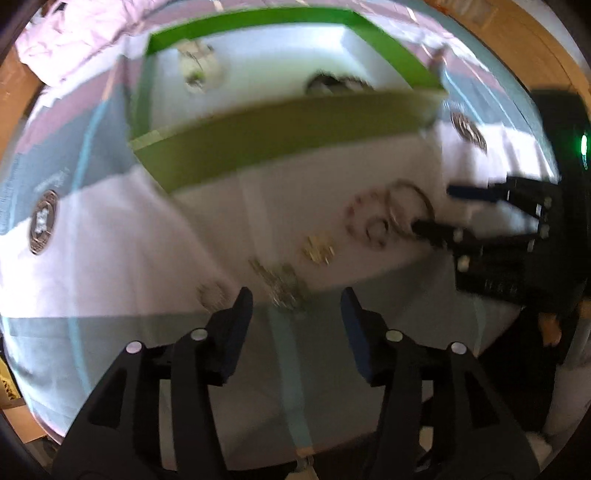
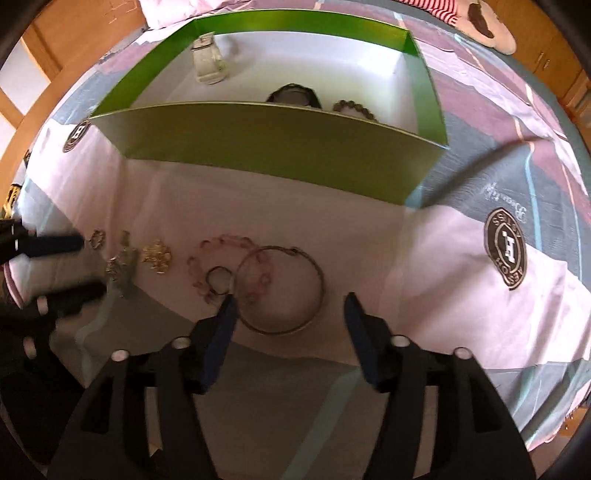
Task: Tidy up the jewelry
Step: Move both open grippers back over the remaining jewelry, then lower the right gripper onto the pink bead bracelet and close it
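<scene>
A green box [image 2: 266, 147] with a white inside holds a white watch [image 2: 208, 59], a dark bracelet [image 2: 293, 94] and a bead bracelet [image 2: 354, 109]. In front of it, on the cloth, lie a metal bangle [image 2: 280, 291], a pink bead bracelet [image 2: 229, 258], a small ring [image 2: 219, 280], a gold piece [image 2: 157, 256] and a silver piece [image 2: 120, 269]. My right gripper [image 2: 290, 299] is open, its fingers either side of the bangle's near half. My left gripper [image 1: 297, 299] is open just above the silver piece [image 1: 284, 284]. Neither holds anything.
The patterned cloth carries round logo badges [image 2: 504, 245] to the right and left [image 1: 44, 221]. A pale pink fabric [image 1: 74, 33] is bunched behind the box. Wooden surfaces [image 2: 74, 33] border the cloth. A small chain ring [image 2: 97, 238] lies at the far left.
</scene>
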The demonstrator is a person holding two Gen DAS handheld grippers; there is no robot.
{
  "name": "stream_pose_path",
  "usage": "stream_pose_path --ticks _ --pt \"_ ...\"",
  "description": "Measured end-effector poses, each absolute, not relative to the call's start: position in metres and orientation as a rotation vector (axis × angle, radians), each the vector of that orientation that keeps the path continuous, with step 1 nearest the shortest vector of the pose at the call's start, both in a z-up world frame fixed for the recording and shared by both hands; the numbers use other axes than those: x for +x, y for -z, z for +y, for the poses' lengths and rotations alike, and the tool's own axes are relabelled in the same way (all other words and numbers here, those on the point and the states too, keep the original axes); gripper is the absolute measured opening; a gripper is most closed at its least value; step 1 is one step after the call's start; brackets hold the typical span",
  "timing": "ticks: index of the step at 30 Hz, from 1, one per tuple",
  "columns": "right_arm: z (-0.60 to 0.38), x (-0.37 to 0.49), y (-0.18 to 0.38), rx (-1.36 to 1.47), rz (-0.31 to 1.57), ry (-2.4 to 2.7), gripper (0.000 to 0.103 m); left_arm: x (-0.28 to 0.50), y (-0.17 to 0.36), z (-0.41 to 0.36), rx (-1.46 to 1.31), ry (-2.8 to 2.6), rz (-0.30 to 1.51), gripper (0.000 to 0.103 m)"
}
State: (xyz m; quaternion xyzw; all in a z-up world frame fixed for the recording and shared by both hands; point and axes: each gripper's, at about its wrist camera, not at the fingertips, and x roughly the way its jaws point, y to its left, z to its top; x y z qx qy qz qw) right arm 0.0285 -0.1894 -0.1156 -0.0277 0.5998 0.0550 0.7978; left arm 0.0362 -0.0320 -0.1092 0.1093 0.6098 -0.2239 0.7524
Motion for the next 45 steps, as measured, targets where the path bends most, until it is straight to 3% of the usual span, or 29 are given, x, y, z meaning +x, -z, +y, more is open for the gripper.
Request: stream_pose_path --ticks 3,8,13,17,25,33,45 --pt "-0.192 0.028 0.114 -0.050 1.290 -0.103 0.062 0.033 0.129 -0.034 0.282 0.453 1.367 0.050" --pt "-0.188 0.033 0.112 -0.051 1.282 -0.105 0.062 0.045 0.141 -0.028 0.267 0.386 1.366 0.021" --pt "-0.195 0.030 0.110 -0.047 1.268 -0.065 0.062 0.063 0.132 -0.011 0.202 0.272 1.298 0.021" --pt "-0.194 0.034 0.108 -0.034 1.254 -0.117 0.062 0.063 0.124 -0.006 0.160 0.299 1.285 0.021" --pt "-0.176 0.029 0.128 -0.201 1.314 -0.089 0.062 0.065 0.129 -0.014 0.176 0.285 1.295 0.033" --pt "-0.205 0.038 0.106 -0.072 1.198 0.003 0.062 0.072 0.125 -0.002 0.166 0.270 1.288 0.040" --pt "-0.154 0.030 0.129 -0.133 1.297 -0.246 0.061 0.072 0.123 0.001 0.170 0.263 1.285 0.050"
